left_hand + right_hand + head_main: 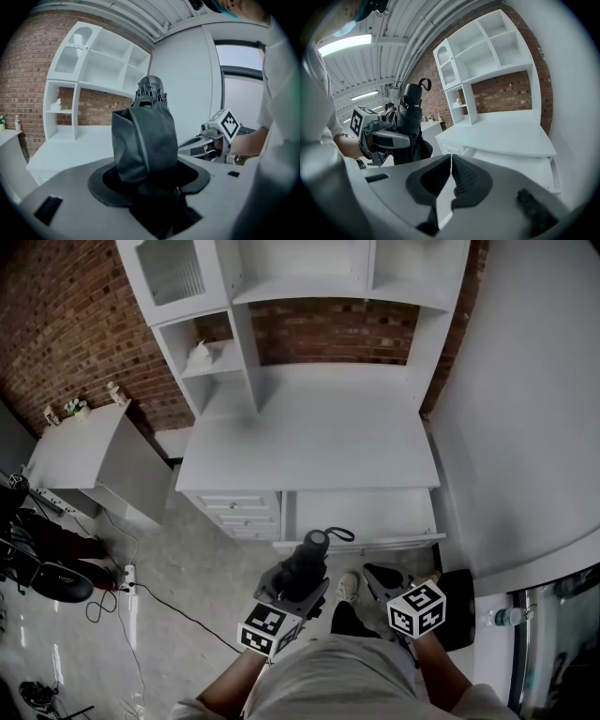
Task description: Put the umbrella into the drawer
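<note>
A folded black umbrella (307, 563) stands up between the jaws of my left gripper (302, 579), which is shut on its fabric body. In the left gripper view the umbrella (144, 140) fills the middle, handle end up, with the left gripper (147, 183) clamped round it. The white desk's wide drawer (361, 542) stands pulled open just ahead of both grippers. My right gripper (377, 574) hangs to the right of the umbrella, empty. In the right gripper view its pads (461, 180) meet at the right gripper (450, 174), with the umbrella (408, 117) to the left and the drawer (520, 164) ahead.
The desk top (309, 442) carries a white hutch (300, 296) against a brick wall. A stack of small drawers (239, 512) sits left of the open one. A low white cabinet (84, 460) and a floor cable (159, 601) are at left, a white wall (525, 409) at right.
</note>
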Motion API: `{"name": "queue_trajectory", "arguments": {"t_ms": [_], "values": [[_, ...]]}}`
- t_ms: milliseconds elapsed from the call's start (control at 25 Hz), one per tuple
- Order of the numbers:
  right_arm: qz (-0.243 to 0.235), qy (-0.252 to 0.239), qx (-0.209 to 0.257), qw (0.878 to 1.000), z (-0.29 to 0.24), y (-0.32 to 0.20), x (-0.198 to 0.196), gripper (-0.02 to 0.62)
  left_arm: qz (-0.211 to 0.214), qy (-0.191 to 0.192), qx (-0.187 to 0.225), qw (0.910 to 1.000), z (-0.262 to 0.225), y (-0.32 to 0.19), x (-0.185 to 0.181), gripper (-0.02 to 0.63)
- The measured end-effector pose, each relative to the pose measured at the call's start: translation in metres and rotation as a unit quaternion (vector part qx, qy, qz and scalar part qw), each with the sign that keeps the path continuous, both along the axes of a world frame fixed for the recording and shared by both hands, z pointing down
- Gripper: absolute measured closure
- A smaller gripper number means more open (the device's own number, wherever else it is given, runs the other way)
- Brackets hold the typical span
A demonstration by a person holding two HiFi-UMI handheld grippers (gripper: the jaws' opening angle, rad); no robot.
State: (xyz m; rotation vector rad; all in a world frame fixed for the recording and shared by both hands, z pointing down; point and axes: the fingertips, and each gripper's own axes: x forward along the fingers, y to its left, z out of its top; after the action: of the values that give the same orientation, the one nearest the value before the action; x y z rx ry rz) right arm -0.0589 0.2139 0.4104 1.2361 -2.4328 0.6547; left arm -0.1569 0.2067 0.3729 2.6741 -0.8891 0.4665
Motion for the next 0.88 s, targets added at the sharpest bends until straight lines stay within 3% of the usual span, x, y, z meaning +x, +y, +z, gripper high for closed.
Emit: {"name": "queue_trajectory", "arguments": {"t_ms": [480,880], "values": [[0.006,-0.021,-0.012,1.0,0.009,-0.093,0.044,0.566,-0.01,-0.01,-0.011,0.9998,0.006,-0.088,0.035,0.335],[-0.033,-0.024,-0.013,0.999,0.013,-0.156,0.058,0.566,-0.033,-0.011,-0.011,0.9993,0.004,-0.147,0.062,0.336]]}}
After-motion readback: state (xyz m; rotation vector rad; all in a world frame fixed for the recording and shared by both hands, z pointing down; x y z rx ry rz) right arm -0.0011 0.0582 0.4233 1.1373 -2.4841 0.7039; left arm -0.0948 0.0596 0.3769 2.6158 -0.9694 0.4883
